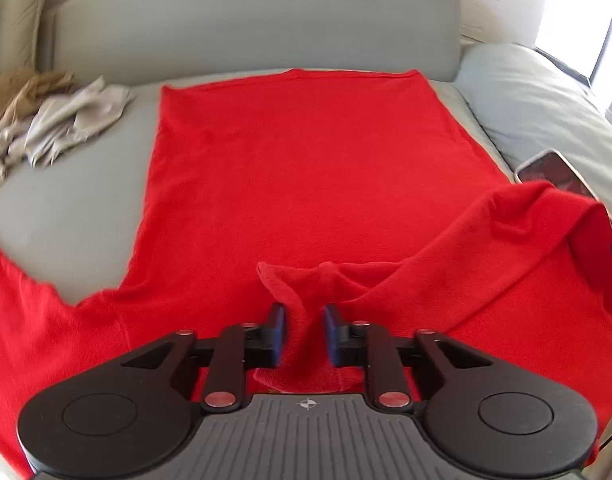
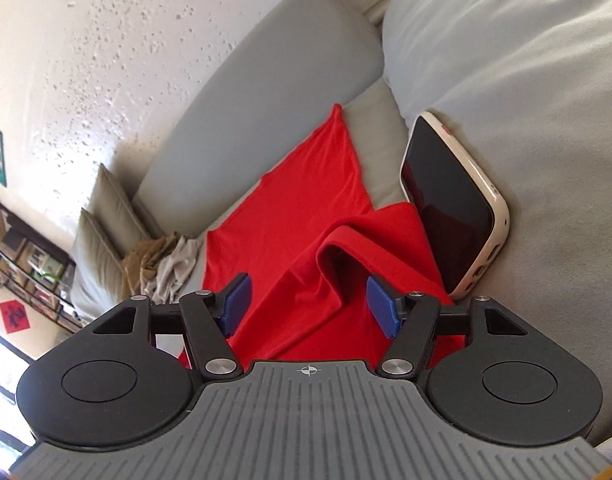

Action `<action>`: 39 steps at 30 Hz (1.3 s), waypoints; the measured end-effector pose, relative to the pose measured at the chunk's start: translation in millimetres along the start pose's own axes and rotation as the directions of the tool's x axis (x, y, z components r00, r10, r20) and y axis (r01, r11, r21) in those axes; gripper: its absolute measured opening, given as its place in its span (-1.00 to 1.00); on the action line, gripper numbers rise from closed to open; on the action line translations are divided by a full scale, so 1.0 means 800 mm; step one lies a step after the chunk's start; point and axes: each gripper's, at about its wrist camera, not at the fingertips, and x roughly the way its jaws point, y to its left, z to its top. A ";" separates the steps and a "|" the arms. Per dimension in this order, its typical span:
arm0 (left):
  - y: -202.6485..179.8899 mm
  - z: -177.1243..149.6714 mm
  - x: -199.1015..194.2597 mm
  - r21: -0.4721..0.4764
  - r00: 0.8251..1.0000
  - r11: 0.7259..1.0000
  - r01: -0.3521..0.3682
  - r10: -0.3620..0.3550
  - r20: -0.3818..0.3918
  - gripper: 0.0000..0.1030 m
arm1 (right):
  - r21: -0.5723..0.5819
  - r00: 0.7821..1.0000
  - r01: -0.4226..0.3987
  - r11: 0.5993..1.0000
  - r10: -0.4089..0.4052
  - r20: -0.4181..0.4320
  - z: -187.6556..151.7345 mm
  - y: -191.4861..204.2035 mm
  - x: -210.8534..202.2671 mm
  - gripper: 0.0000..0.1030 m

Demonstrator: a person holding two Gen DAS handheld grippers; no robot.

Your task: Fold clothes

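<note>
A red garment [image 1: 298, 168] lies spread flat on a grey bed, its far hem near the headboard. Its near part is bunched, with one sleeve off to the left and a raised fold at the right [image 1: 545, 232]. My left gripper [image 1: 304, 320] is open, its fingers either side of a bunched ridge of the red cloth without pinching it. In the right wrist view the same garment [image 2: 306, 208] runs away from me. My right gripper [image 2: 307, 300] is open wide, its blue pads either side of a raised red fold, apart from it.
A pile of beige and tan clothes [image 1: 54, 116] lies at the bed's far left. A phone in a pale case [image 2: 453, 204] rests against a grey pillow [image 2: 525, 80] right of the garment. A padded grey headboard [image 1: 246, 20] stands behind.
</note>
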 end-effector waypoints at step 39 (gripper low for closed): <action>0.175 -0.075 -0.069 -0.613 0.832 0.563 0.554 -0.349 0.432 -0.90 | 0.415 0.977 0.163 0.895 -0.206 0.061 -0.041 -0.049 0.016 -0.97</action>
